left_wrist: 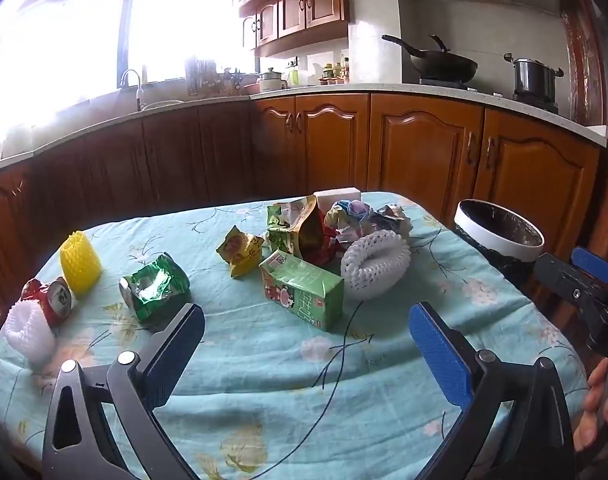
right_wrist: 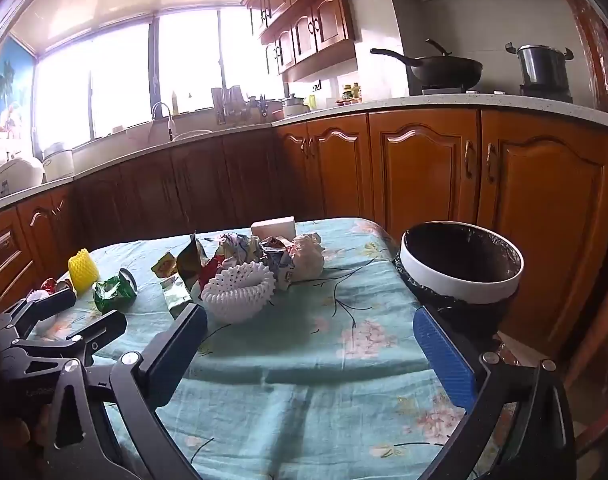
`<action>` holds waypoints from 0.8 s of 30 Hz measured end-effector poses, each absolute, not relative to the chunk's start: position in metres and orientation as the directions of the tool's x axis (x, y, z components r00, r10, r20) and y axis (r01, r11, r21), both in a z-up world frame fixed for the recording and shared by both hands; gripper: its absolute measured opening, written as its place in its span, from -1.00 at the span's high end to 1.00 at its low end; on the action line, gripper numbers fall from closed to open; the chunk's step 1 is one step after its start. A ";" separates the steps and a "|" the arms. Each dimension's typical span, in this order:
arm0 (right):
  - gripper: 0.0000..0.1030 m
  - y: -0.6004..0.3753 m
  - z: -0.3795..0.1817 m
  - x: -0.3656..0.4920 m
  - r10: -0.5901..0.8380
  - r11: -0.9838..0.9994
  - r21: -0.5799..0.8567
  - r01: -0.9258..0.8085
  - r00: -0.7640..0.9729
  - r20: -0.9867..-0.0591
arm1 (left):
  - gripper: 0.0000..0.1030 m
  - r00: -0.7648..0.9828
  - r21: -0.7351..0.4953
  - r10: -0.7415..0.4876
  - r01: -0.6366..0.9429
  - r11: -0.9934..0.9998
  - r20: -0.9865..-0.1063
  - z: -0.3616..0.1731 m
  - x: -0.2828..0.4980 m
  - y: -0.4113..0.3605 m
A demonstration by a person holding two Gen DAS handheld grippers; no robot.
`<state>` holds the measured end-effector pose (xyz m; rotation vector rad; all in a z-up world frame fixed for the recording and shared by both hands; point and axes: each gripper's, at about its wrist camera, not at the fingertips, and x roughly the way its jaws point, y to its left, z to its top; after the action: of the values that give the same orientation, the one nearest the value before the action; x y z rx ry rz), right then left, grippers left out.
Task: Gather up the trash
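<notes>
Kitchen counter (left_wrist: 263, 380) is carrying crushed cans (left_wrist: 155, 288), a green carton (left_wrist: 304, 290) and foam nets (left_wrist: 374, 264); both grippers, left gripper (left_wrist: 304, 344) and right gripper (right_wrist: 310, 344), are hovering wide open, empty.

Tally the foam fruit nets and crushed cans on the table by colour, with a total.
White foam nets: 2
Yellow foam net: 1
Green crushed can: 1
Red crushed can: 1
Total: 5

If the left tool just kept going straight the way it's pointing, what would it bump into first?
Probably the green drink carton. The left tool is open, tilted downward over the tablecloth, and the carton lies just ahead between its fingers. Depth is unclear, so it might meet bare cloth first.
</notes>
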<state>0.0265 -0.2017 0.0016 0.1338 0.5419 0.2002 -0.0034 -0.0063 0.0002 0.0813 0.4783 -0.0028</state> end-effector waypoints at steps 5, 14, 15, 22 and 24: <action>-1.00 -0.209 0.003 0.023 0.223 0.966 0.227 -0.124 0.844 -0.488 | -0.99 0.876 0.003 -0.028 0.034 0.999 -0.482 0.000 -0.007 -0.002; -1.00 -0.206 0.005 0.022 0.199 0.975 0.191 -0.114 0.831 -0.520 | -0.99 0.874 -0.013 -0.047 0.046 0.999 -0.485 0.004 -0.009 0.006; -1.00 -0.206 0.005 0.022 0.196 0.976 0.187 -0.113 0.832 -0.520 | -0.99 0.874 -0.012 -0.044 0.043 0.999 -0.483 0.005 -0.009 0.006; -1.00 -0.202 0.003 0.020 0.184 0.979 0.171 -0.109 0.835 -0.519 | -0.99 0.874 -0.016 -0.041 0.038 0.999 -0.484 0.005 -0.012 0.005; -1.00 -0.202 0.003 0.020 0.183 0.979 0.169 -0.109 0.835 -0.519 | -0.99 0.873 -0.017 -0.041 0.037 0.999 -0.485 0.005 -0.012 0.005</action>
<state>0.0200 -0.2021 0.0029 0.1350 0.5624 0.1553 -0.0120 0.0047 0.0047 -0.0073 0.5069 -0.0407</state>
